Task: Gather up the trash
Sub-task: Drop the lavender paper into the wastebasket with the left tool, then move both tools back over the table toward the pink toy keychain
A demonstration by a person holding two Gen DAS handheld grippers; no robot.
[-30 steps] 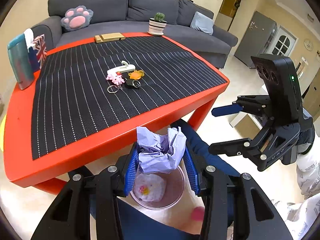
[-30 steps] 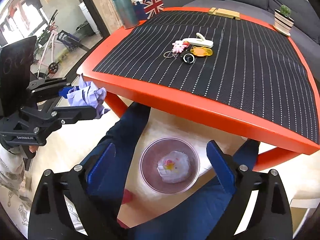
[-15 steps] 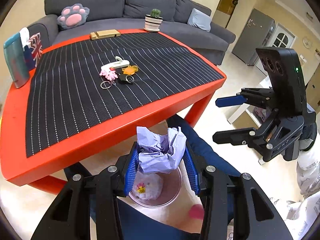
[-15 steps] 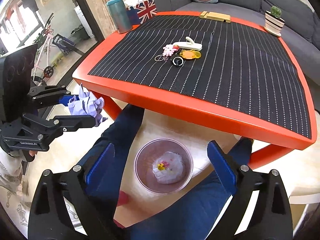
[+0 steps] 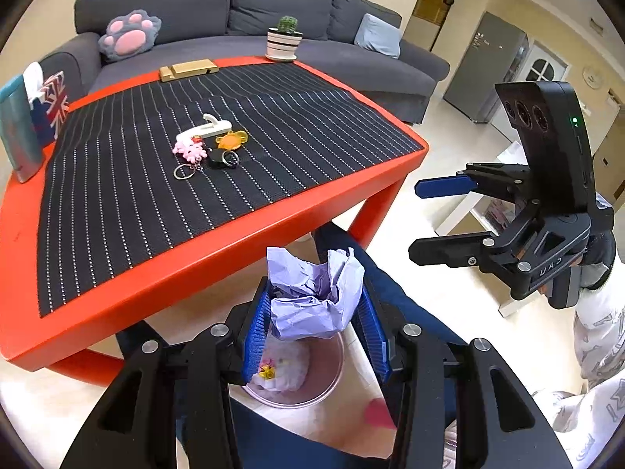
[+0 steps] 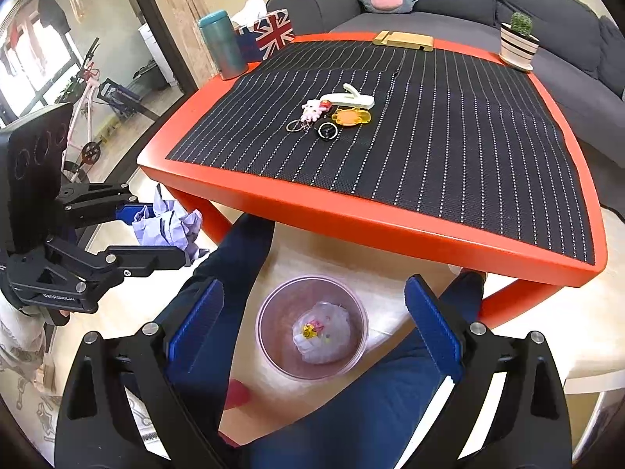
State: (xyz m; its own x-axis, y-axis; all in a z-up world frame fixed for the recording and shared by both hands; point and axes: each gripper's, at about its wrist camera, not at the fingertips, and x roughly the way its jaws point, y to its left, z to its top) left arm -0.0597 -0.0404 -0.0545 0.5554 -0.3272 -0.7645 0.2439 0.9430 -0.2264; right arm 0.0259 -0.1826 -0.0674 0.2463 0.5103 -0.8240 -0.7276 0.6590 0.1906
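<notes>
A crumpled ball of pale lilac paper [image 5: 312, 293] is sitting clamped between the blue ribbed pads of the left gripper [image 5: 315, 326], which is holding it in the air in front of the near edge of the orange-red table [image 5: 218, 250]. In the left wrist view the paper is lying partly over the round translucent pink waste bin [image 5: 308, 387] standing on the pale floor below; in the right wrist view the same paper [image 6: 168, 222] is showing off to the left of the bin [image 6: 311, 326], beside a table leg, so how squarely it is hanging above the bin cannot be told. A white crumpled wrapper with yellow and red print [image 6: 322, 330] is lying in the bottom of the bin.

The right gripper [image 6: 312, 336] is hanging over the bin with its jaws spread wide apart and nothing between them. The person's dark blue trouser legs [image 6: 394, 398] are flanking the bin.

On the table a black mat with white dotted stripes [image 6: 449, 125] is carrying a small cluster of keychains [image 6: 332, 113] near its middle. A teal tumbler [image 6: 220, 45] and a Union Jack tissue box [image 6: 269, 33] are standing at one far corner, a striped pot with a small cactus [image 6: 517, 41] at the other, with a grey sofa [image 5: 218, 11] behind.
</notes>
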